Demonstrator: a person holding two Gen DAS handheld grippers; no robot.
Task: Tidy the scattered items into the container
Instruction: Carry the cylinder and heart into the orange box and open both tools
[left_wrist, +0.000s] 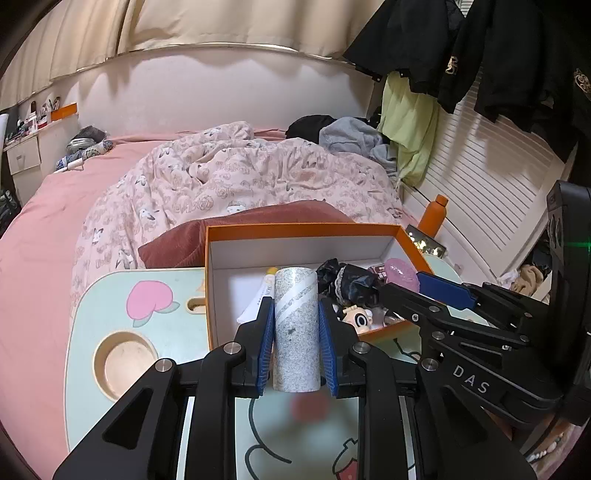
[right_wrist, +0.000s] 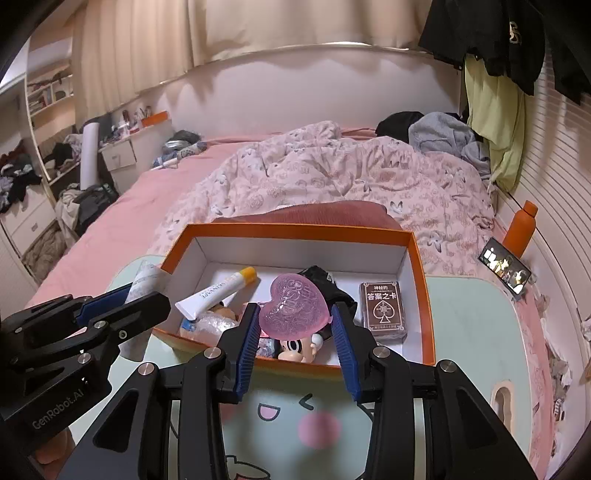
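An orange box with a white inside stands on the pale green lap table; it also shows in the right wrist view. My left gripper is shut on a grey speckled tube, held over the box's near edge. My right gripper holds a pink heart-shaped case between its pads above the box. The box holds a white cream tube, a card deck, a black cloth and a doll figure.
The table sits on a bed with a pink floral quilt and a red cushion behind the box. A round cup recess is at the table's left. An orange bottle and a phone lie to the right.
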